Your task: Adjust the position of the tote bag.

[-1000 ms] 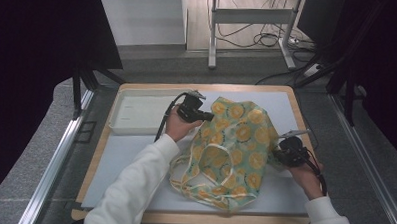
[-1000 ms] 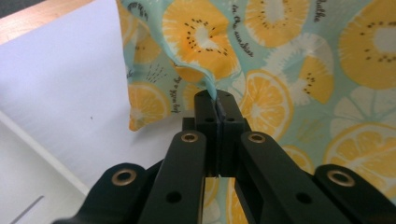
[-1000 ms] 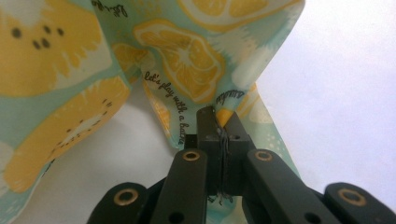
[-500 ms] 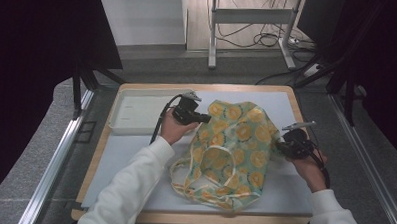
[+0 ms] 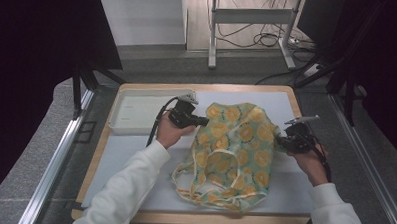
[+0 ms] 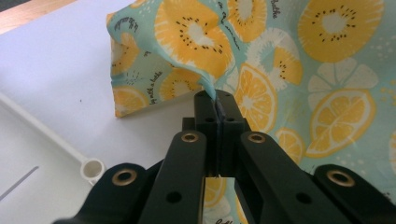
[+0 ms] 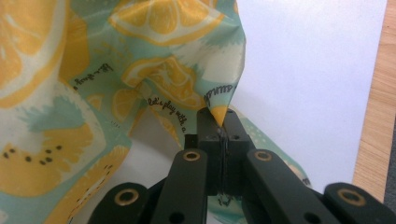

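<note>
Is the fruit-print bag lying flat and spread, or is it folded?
Spread but wrinkled: the bag lies open on the table, handles toward the person, its two far corners pinched by the left gripper and right gripper.

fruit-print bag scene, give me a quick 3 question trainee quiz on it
1. True or false: both grippers are shut on the fruit-print bag.
2. What lies at the table's far left, beside the left gripper? A) white tray B) blue bowl C) red box
3. Which side of the bag does the right gripper pinch in the high view?

Key
1. True; each pair of fingers clamps a fold of cloth.
2. A, the white tray.
3. Its right edge.
</note>
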